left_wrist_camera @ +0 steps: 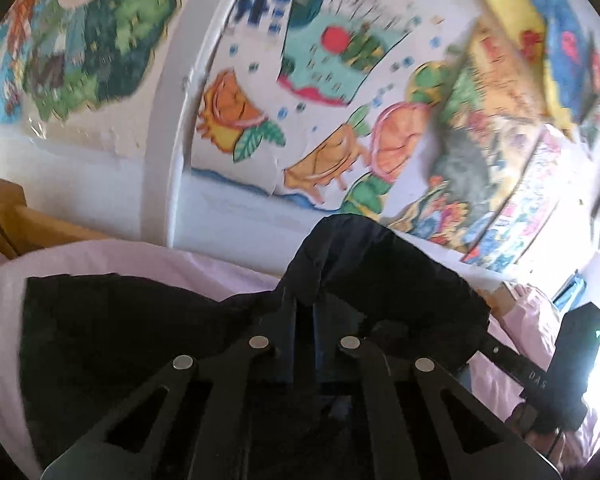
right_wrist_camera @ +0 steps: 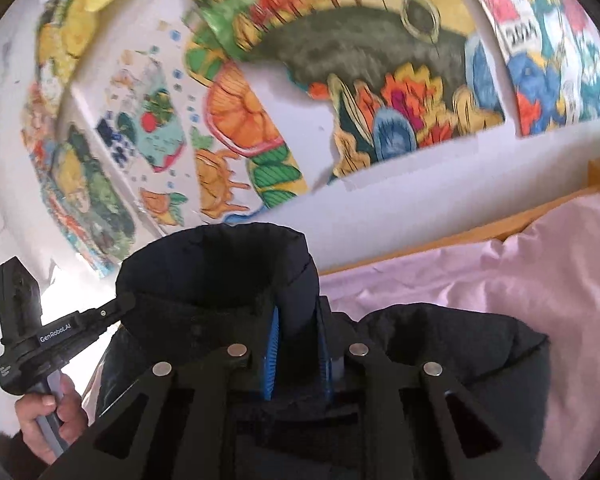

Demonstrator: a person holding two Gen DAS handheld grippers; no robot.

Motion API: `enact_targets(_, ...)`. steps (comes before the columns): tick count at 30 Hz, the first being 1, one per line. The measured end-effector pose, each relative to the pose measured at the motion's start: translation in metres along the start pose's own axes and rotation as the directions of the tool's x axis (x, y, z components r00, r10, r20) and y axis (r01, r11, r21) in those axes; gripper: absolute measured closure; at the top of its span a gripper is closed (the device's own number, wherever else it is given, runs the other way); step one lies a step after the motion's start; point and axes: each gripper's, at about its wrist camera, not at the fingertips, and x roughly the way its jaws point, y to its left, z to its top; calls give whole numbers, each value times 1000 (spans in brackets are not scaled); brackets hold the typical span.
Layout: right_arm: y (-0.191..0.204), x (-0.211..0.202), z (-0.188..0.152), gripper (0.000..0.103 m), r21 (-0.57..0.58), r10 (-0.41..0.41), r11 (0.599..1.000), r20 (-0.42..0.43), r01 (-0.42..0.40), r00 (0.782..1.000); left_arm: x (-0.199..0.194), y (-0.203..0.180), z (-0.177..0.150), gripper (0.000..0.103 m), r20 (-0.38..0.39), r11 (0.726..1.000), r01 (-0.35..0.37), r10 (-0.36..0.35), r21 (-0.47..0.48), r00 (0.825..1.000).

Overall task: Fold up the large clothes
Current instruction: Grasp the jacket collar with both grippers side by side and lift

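Note:
A large black padded jacket [left_wrist_camera: 120, 328] lies on the pink bed sheet [left_wrist_camera: 100, 256] and is lifted at its top edge. My left gripper [left_wrist_camera: 305, 312] is shut on a bunched fold of the jacket, which drapes over its fingers. My right gripper [right_wrist_camera: 296, 344] is shut on the jacket's collar [right_wrist_camera: 220, 264], which stands up above its blue finger pads [right_wrist_camera: 269, 356]. The other gripper shows in each view: the right one at the right edge of the left wrist view [left_wrist_camera: 548, 368], the left one at the left edge of the right wrist view [right_wrist_camera: 60, 340].
A white wall with colourful children's drawings [left_wrist_camera: 320, 92] rises right behind the bed. A wooden bed frame [right_wrist_camera: 460, 228] runs along the wall. Pink sheet [right_wrist_camera: 520, 272] spreads to the right of the jacket.

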Motion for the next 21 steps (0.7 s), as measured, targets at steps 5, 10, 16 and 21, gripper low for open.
enact_targets(5,22,-49,-16,87,-133,16,991,59,-8,998,-53,-13,-21,99,49,995,30,-35,94,998)
enact_targets(10,41,-86,-46,88,-274,-10,961,103,38,995,-93,-26,-49,99,74,987,45,-57,153,996)
enact_targets(16,52,-105,-78,89,-354,-38,931,139,85,990,-115,-28,-81,100,95,990,49,-61,131,994)
enact_targets(21,52,-104,-109,89,-399,-80,907,148,133,986,-110,-13,-107,100,101,997,46,-53,69,993)
